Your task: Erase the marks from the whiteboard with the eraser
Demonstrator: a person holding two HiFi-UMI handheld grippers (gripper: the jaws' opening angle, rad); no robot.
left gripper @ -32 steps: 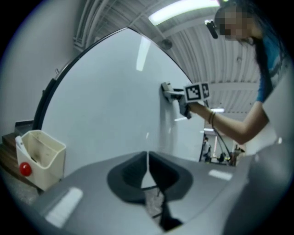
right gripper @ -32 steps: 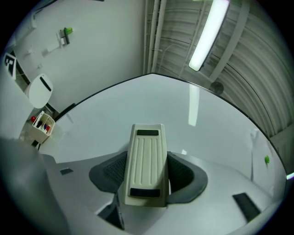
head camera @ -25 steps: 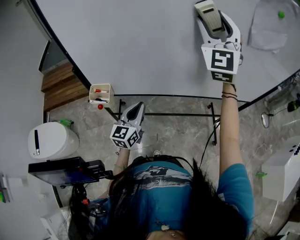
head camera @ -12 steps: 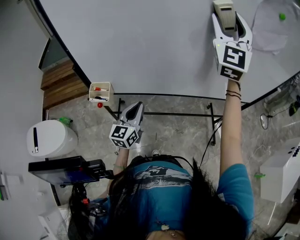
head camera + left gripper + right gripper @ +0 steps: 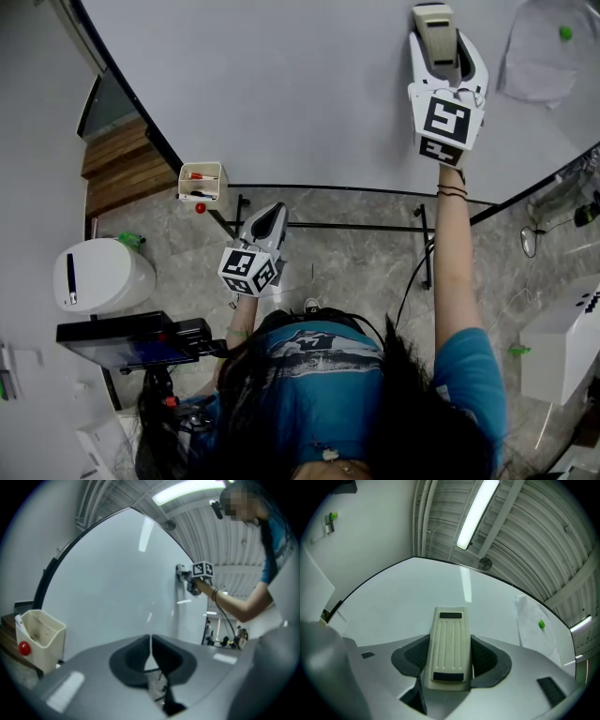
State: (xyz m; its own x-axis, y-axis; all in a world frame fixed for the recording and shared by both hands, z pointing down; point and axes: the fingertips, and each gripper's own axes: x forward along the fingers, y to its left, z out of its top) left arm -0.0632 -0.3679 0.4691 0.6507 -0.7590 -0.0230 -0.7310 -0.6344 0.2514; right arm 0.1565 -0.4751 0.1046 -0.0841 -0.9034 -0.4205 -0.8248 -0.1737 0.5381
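Beige eraser (image 5: pixel 449 646), clamped in the right gripper (image 5: pixel 446 45), is pressing against the whiteboard (image 5: pixel 281 84); left gripper (image 5: pixel 273 216) is hanging closed, empty.

A cream plastic box (image 5: pixel 202 186) is hanging above a grey marbled floor (image 5: pixel 356 272), a rounded white container with a black slot (image 5: pixel 103 278) is standing beside a black flat screen (image 5: pixel 127 339), and a small green magnet (image 5: pixel 562 30) is pinning a thin white sheet (image 5: pixel 539 61).
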